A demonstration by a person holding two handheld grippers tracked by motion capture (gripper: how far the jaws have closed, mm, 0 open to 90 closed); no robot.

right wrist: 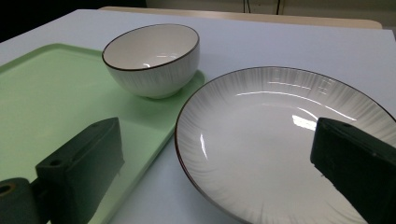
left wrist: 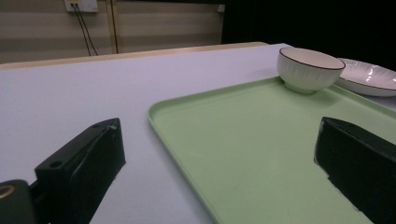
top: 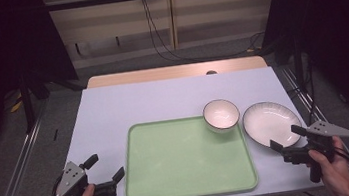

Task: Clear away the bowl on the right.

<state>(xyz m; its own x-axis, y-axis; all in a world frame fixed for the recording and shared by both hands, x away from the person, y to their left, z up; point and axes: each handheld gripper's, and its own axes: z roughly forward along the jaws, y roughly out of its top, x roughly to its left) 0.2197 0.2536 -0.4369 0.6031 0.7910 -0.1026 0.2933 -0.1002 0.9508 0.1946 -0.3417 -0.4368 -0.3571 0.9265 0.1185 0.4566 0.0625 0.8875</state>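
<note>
The right gripper sits at the lower right of the high view, jaws spread wide and holding nothing, its tips just at the near rim of the plate. In the right gripper view the plate lies between the two jaws, its left edge just beside the tray. The left gripper, lower left, is likewise released, close to the tray's left edge. One bowl stands on the tray's upper right corner (its base seems to reach the rim). The tray's green floor is otherwise bare, and open table stretches above it. Counted: one plate, one bowl, one tray, two grippers.
</note>
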